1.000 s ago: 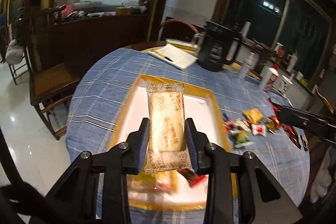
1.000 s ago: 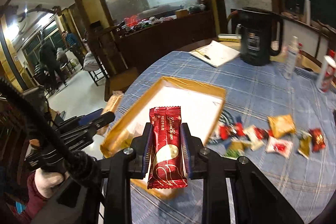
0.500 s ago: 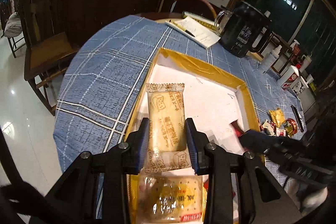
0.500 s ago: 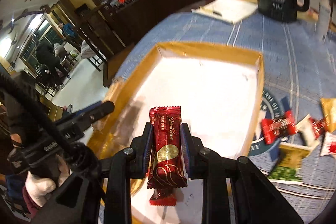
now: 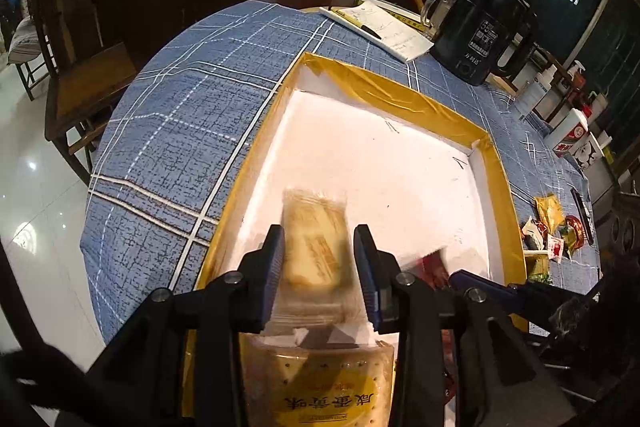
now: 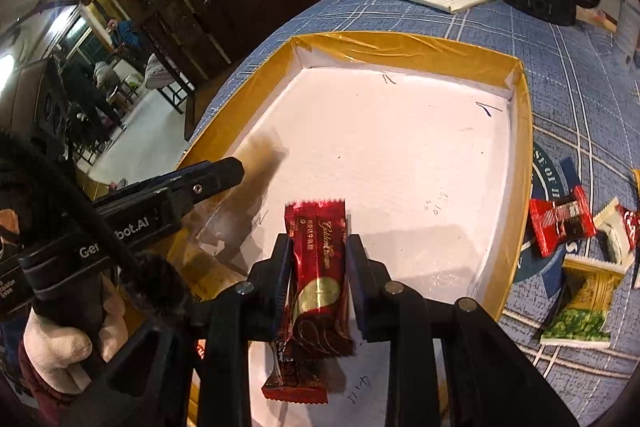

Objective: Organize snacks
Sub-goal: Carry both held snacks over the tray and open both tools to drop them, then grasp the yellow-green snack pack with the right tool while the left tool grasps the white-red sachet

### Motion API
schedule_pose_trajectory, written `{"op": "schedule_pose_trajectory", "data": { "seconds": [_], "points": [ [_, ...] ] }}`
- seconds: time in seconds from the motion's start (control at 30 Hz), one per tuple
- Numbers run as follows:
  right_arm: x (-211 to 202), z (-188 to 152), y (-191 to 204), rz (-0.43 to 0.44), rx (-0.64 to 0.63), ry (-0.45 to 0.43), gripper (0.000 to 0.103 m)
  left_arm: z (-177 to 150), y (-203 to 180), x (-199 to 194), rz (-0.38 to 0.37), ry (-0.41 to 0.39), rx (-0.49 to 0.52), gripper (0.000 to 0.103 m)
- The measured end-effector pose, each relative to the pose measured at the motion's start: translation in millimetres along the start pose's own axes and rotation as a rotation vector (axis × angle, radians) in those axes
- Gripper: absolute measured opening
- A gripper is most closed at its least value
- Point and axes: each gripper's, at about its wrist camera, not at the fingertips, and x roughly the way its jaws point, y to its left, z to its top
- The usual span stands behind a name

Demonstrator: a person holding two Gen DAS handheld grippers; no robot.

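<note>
My left gripper sits low over the near left part of the gold-rimmed white tray. A beige cracker packet, blurred by motion, lies between its jaws, which stand a little wider than the packet. A larger yellow cracker packet lies in the tray below it. My right gripper is shut on a red chocolate bar, low over the tray; another red bar lies beneath. The left gripper also shows in the right wrist view.
Loose snack packets lie on the blue checked tablecloth right of the tray. A black kettle, a notepad with pen and bottles stand at the far side. A wooden chair stands left of the table.
Both grippers have come down toward the tray's near end. The left jaws have spread slightly and the beige packet now looks blurred and tilted between them. The right gripper still holds its red bar.
</note>
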Motion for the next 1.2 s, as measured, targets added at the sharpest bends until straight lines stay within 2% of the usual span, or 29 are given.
{"op": "schedule_pose_trajectory", "data": {
  "seconds": [0.07, 0.17, 0.37, 0.43, 0.57, 0.63, 0.73, 0.8, 0.93, 1.2],
  "points": [
    [1, 0, -1, 0.004, 0.016, -0.005, 0.031, -1, 0, -4, -0.005, -0.005, -0.008, 0.041],
    [-8, -2, 0, 0.001, 0.016, -0.027, 0.032, -6, -3, -15, 0.002, -0.029, -0.009, 0.052],
    [-46, -12, -2, 0.008, 0.016, -0.107, 0.035, -28, -22, -52, 0.063, -0.092, 0.015, 0.074],
    [-64, -21, -4, 0.002, 0.006, -0.137, 0.035, -38, -30, -63, 0.050, -0.104, 0.019, 0.080],
    [-105, -42, -22, -0.038, 0.000, -0.208, 0.039, -58, -49, -84, -0.064, -0.114, 0.024, 0.080],
    [-130, -56, -42, -0.075, 0.017, -0.243, 0.041, -66, -64, -94, -0.121, -0.115, 0.036, 0.080],
    [-163, -73, -78, -0.136, 0.058, -0.279, 0.048, -73, -90, -103, -0.155, -0.129, 0.070, 0.081],
    [-184, -84, -108, -0.178, 0.106, -0.296, 0.048, -74, -109, -103, -0.178, -0.129, 0.095, 0.082],
    [-221, -107, -175, -0.235, 0.239, -0.322, 0.048, -79, -148, -88, -0.221, -0.088, 0.142, 0.083],
    [-242, -128, -258, -0.251, 0.401, -0.361, 0.050, -82, -215, -46, -0.258, 0.018, 0.219, 0.083]
  ]
}}
